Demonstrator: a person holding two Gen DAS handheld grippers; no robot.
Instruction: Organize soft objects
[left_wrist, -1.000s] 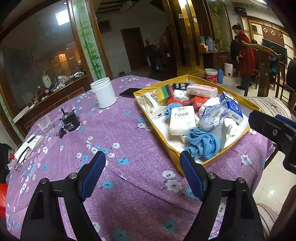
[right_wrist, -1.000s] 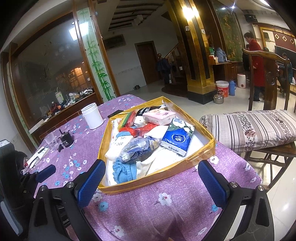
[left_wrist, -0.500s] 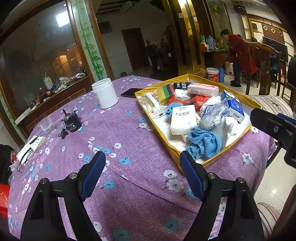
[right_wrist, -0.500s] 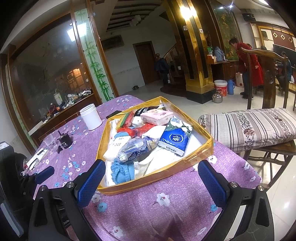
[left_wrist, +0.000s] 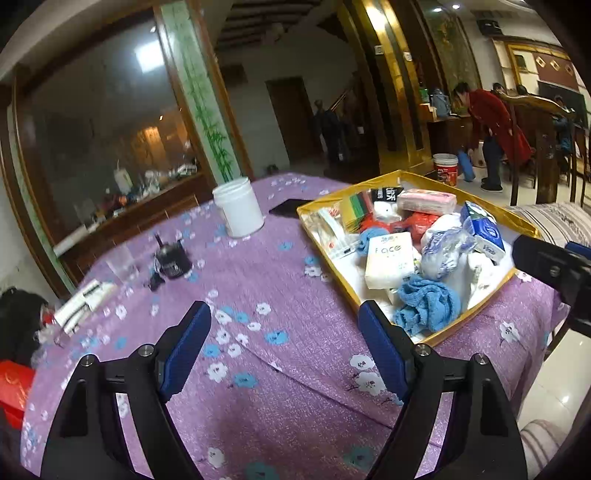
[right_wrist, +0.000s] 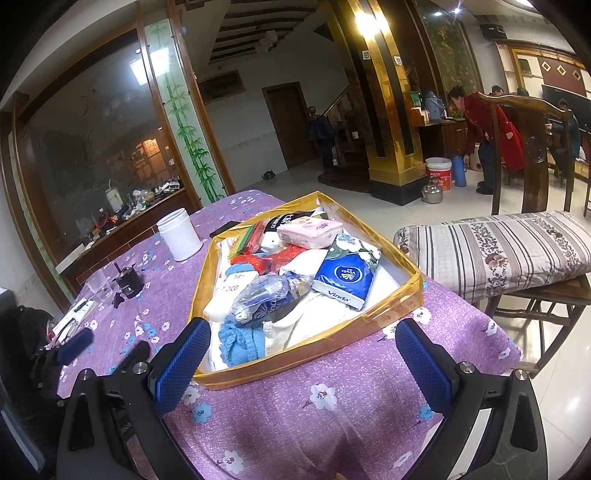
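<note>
A gold-rimmed tray (left_wrist: 484, 302) (right_wrist: 369, 317) on the purple flowered tablecloth holds several soft items: a blue knitted cloth (left_wrist: 428, 304) (right_wrist: 240, 341), a white "Face" tissue pack (left_wrist: 389, 260), a blue Vinda tissue pack (right_wrist: 347, 275) (left_wrist: 482, 230), a pink tissue pack (right_wrist: 308, 230), a clear bag of blue-white cloth (right_wrist: 266, 299) and red items. My left gripper (left_wrist: 284, 341) is open and empty over the cloth left of the tray. My right gripper (right_wrist: 303, 356) is open and empty before the tray's near edge.
A white jar (left_wrist: 239, 206) (right_wrist: 179, 234), a dark phone (left_wrist: 286, 208), a small black pot (left_wrist: 171, 260), a clear glass (left_wrist: 123, 264) and pens stand on the table's left. A chair with a striped pillow (right_wrist: 495, 251) stands right of the table.
Both views have shifted slightly; the tray sits a little nearer in the right wrist view. The person in red at the back has bent down. Both grippers stay open.
</note>
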